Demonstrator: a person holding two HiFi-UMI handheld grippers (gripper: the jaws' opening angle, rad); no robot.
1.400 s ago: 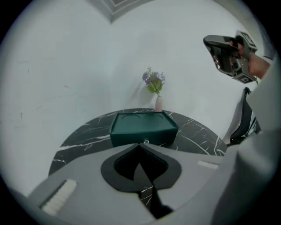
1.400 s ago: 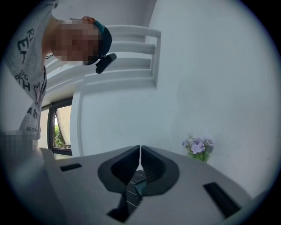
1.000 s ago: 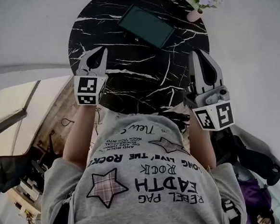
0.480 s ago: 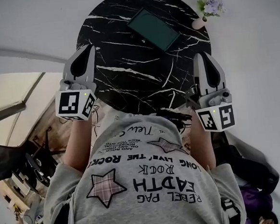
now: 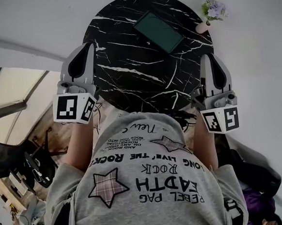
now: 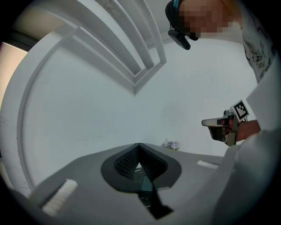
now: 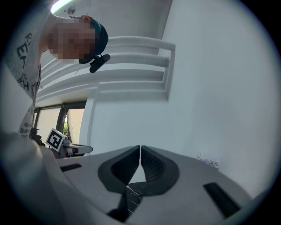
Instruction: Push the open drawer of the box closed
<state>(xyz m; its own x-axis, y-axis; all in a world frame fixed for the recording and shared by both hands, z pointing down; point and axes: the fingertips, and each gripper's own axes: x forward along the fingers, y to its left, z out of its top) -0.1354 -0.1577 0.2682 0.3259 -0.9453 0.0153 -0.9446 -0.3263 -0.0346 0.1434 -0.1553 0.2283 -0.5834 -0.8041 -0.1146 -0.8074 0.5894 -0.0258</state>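
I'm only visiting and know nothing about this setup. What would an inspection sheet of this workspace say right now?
Surface: round black marble table with white veins.
Job's things: dark green box on the table's far side; whether its drawer is open cannot be told.
Clutter: flowers in a small vase at the table's far right rim.
Grippers: left hand-held gripper and right hand-held gripper are both shut and empty, held over the table's left and right edges, clear of the box.
Cables: dark cable at the person's waist.
Surroundings: white walls; window at left.
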